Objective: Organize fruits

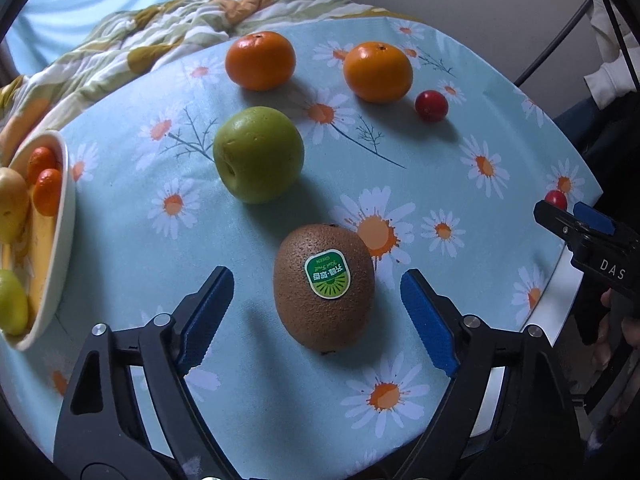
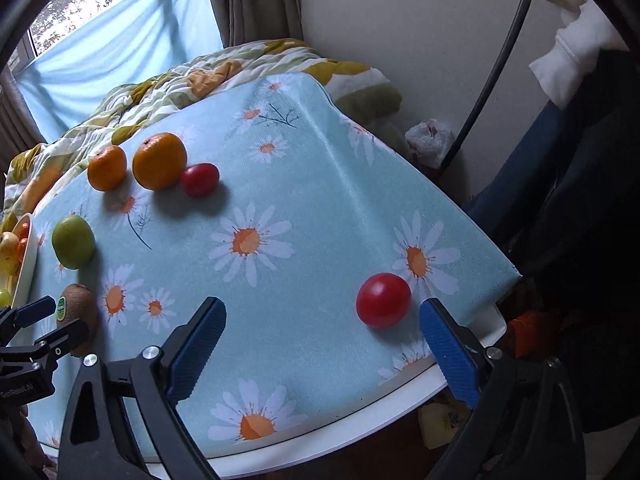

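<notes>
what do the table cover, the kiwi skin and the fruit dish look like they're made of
Table cover: looks like woven or coated fabric, matte, with a fine grain and a soft fold at the corner; printed daisies.
Kiwi: brown fuzzy, speckled skin, dull, with a glossy green sticker; real or imitation I cannot tell.
Fruit dish: smooth cream-white rim with a slight sheen, probably glazed ceramic, possibly plastic.

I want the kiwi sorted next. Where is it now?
In the left wrist view the kiwi lies on the daisy tablecloth between the open left gripper fingers, untouched, just in front of the green apple.
</notes>
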`<state>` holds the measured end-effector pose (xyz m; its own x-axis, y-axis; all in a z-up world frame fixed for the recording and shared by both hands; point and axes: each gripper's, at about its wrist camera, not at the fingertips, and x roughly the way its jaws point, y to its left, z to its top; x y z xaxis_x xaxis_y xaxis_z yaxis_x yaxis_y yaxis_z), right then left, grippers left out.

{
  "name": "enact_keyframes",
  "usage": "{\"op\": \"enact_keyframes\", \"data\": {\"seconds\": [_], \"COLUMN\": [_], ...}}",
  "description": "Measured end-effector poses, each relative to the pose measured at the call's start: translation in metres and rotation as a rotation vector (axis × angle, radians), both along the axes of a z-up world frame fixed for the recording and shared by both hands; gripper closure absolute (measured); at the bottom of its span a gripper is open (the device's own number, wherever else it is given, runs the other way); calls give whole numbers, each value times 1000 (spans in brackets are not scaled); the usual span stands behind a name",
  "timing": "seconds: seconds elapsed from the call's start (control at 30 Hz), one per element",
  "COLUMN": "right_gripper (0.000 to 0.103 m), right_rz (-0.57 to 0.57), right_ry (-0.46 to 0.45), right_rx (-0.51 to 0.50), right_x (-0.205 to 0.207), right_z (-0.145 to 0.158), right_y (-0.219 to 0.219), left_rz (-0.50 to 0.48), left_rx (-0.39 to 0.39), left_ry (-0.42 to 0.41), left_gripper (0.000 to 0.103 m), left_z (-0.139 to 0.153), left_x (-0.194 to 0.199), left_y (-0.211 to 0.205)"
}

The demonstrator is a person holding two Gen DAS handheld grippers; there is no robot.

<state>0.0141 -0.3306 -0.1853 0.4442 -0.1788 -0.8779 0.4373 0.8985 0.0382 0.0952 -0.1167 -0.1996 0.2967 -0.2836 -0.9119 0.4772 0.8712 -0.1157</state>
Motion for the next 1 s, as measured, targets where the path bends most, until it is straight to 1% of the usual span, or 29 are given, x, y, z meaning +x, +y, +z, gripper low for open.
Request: {"op": "enact_keyframes", "data": {"seconds": [0.07,0.13,0.2,0.23,0.27,0.33,0.4,0.5,0.6,0.67,0.73,0.8,0.83,1.0], "right_gripper": [19,26,28,31,36,42,43,48,58,67,71,74,74,74], "right_rz": [-6,-16,-30,-37,-39,-37,-32,-16,-12,-14,-6,3,7,35], "right_ry": [11,24,30,28,29,40,41,55,56,60,60,61,59,59], "right_rx": [13,13,14,22,30,34,30,14,10,3,2,-2,2,5], "right_x": [1,2,1,1,1,2,2,3,0,-1,-2,-4,-4,-5], "right_z": [-5,-9,-13,-14,-15,-17,-17,-17,-17,-17,-17,-17,-17,-16], "right_y": [-4,-8,-12,-15,-17,-18,-18,-18,-20,-22,-24,-24,-25,-26], "left_rz": [-3,-3,-3,-2,-1,4,9,21,36,48,59,69,72,87], "left_rx": [1,3,3,3,3,8,11,7,8,10,13,19,27,28], "left_ry": [1,0,2,4,6,11,3,3,-2,-4,-8,-13,-21,-32], "left_gripper": [12,12,12,14,16,19,19,19,20,20,20,25,29,36], "left_z": [-3,-4,-5,-6,-6,-8,-9,-8,-8,-8,-8,-9,-9,-8], "left_x": [-1,-3,-3,-3,-4,-4,-5,-6,-6,-7,-7,-7,-7,-6], "left_y": [-3,-6,-6,-7,-8,-10,-10,-10,-9,-7,-6,-5,-5,-2]}}
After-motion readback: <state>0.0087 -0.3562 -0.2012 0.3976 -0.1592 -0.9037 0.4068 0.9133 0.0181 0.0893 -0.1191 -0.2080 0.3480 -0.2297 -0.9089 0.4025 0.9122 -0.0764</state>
